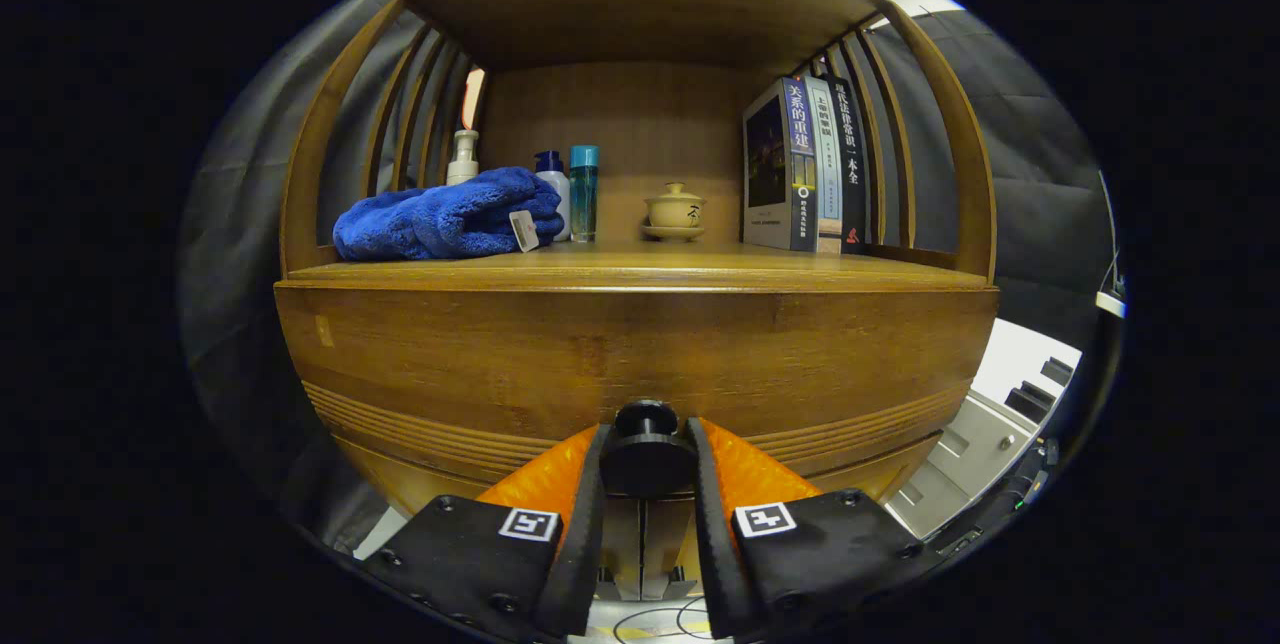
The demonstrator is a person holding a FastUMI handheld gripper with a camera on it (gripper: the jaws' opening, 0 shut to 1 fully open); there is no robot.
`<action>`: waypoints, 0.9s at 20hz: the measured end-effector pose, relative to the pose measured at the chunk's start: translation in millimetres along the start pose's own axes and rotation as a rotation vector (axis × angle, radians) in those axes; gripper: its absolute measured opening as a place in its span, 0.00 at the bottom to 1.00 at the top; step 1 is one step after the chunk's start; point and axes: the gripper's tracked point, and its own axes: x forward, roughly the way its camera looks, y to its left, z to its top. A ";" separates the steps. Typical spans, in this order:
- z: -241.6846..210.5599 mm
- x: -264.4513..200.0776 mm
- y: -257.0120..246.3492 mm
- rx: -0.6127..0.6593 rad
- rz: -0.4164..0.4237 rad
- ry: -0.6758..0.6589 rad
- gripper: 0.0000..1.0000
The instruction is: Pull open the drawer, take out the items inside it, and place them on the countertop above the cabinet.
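A wooden cabinet's drawer front [640, 354] stands close ahead of me, with a round black knob [646, 424] at its lower middle. My gripper [646, 439] is shut on the knob, one finger pressing each side of it. Above the drawer runs the countertop [640, 269]. On the countertop's left lies a folded blue towel [450, 216] with a small tag. The drawer's inside is hidden.
On the countertop behind the towel stand a pump bottle [463, 156], a white bottle with a blue cap [553, 192] and a teal bottle [584, 192]. A lidded tea cup [674, 210] sits at the middle; upright books [805, 167] stand at the right. Slatted sides enclose the shelf.
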 end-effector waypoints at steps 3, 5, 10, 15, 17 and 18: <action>-4.4 -6.3 -1.7 -0.004 -0.012 0.023 0.43; -4.9 -21.1 -2.1 -0.006 -0.001 0.011 0.41; -11.4 -70.2 -4.5 -0.001 0.038 -0.020 0.41; -19.3 -122.7 -13.0 0.011 0.067 -0.019 0.40; -23.1 -141.9 -13.7 0.030 0.068 -0.013 0.40; -26.5 -149.2 -15.3 0.039 0.068 -0.006 0.40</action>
